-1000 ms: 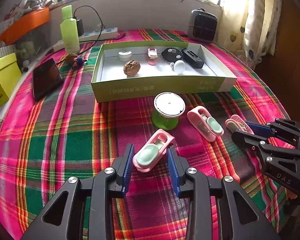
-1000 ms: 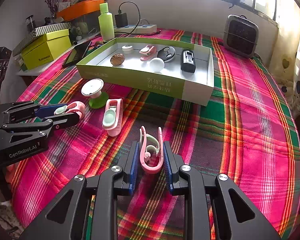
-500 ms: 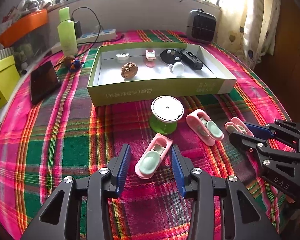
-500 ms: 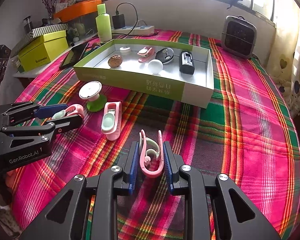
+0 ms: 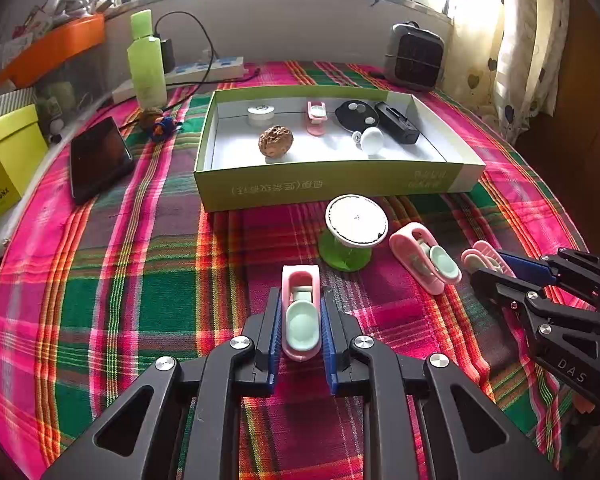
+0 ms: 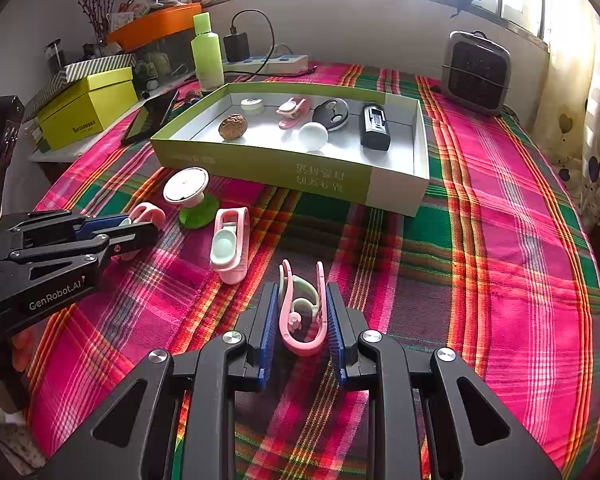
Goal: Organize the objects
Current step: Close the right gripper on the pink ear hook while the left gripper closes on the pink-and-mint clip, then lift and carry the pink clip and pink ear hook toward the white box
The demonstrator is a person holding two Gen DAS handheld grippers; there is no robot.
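Note:
My left gripper (image 5: 300,300) is shut on a pink clip with a mint pad (image 5: 301,312), lying flat on the plaid cloth. My right gripper (image 6: 302,296) is shut on another pink clip (image 6: 302,312), held on edge. A third pink clip (image 5: 426,258) lies loose between them, and also shows in the right wrist view (image 6: 229,244). A white disc on a green base (image 5: 355,232) stands in front of the green tray (image 5: 332,188). The tray holds a walnut (image 5: 276,141), a pink clip (image 5: 317,117), a white knob (image 5: 371,140) and small black items.
A phone (image 5: 98,156), a green bottle (image 5: 147,64), a power strip (image 5: 204,74) and a yellow box (image 5: 2,168) are at the left. A small heater (image 5: 414,56) stands at the back right. The curtain hangs at the right edge.
My left gripper has closed on the pink clip, turning it straight between the fingers. The right gripper still holds its clip in about the same place.

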